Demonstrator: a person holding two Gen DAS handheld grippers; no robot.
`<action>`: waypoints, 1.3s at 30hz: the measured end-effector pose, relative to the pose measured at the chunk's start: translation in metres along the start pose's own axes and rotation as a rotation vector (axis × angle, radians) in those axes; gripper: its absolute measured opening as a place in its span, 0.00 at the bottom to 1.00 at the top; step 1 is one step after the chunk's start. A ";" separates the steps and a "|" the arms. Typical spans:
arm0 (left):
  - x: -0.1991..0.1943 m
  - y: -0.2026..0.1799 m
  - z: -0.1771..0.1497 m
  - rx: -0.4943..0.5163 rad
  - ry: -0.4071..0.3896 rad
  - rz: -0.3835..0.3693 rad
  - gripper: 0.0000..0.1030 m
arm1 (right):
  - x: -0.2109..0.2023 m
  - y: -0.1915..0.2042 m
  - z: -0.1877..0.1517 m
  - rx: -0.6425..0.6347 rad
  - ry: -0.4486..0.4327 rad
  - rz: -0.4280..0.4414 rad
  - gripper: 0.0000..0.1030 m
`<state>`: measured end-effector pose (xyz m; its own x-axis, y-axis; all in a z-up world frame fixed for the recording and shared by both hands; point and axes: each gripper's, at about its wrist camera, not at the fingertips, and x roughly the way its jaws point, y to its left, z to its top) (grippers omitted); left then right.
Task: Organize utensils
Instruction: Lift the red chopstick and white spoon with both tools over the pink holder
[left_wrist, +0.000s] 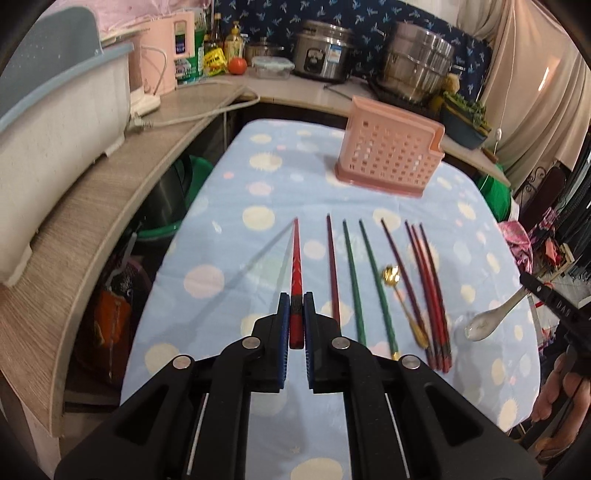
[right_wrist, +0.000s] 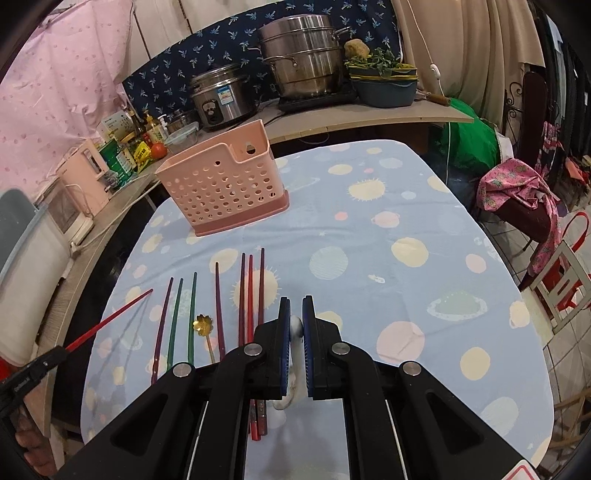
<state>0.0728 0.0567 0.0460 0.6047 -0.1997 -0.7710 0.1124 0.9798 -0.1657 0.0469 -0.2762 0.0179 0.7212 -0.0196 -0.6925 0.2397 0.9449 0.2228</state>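
My left gripper (left_wrist: 295, 301) is shut on a red chopstick (left_wrist: 296, 266) and holds it above the table, tip pointing away; it also shows in the right wrist view (right_wrist: 110, 319). My right gripper (right_wrist: 295, 306) is shut on a white ceramic spoon (right_wrist: 295, 328), whose bowl shows in the left wrist view (left_wrist: 487, 325). Several chopsticks lie in a row on the cloth: dark red (left_wrist: 332, 269), two green (left_wrist: 352, 280), purple (left_wrist: 400, 269), and a red and dark cluster (left_wrist: 430, 291). A gold spoon (left_wrist: 391, 275) lies among them. The pink perforated utensil basket (left_wrist: 391, 155) stands at the far side.
The table has a light blue spotted cloth (right_wrist: 369, 229). A wooden counter (left_wrist: 74, 229) runs along the left with a white and blue bin (left_wrist: 55, 122). The back counter holds a rice cooker (right_wrist: 221, 96), steel pots (right_wrist: 306, 59) and bottles. Chairs and clothes stand at the right (right_wrist: 517, 195).
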 end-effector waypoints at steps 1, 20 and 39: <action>-0.002 0.000 0.007 0.000 -0.013 -0.001 0.07 | 0.000 0.001 0.002 -0.002 -0.004 -0.003 0.06; -0.042 -0.038 0.155 0.053 -0.229 -0.084 0.07 | 0.007 0.017 0.096 -0.018 -0.096 0.068 0.06; 0.004 -0.101 0.302 0.077 -0.424 -0.106 0.07 | 0.094 0.054 0.247 -0.024 -0.167 0.091 0.06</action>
<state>0.3025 -0.0389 0.2454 0.8549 -0.2915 -0.4291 0.2397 0.9556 -0.1716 0.2877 -0.3077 0.1345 0.8377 0.0141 -0.5460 0.1545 0.9527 0.2617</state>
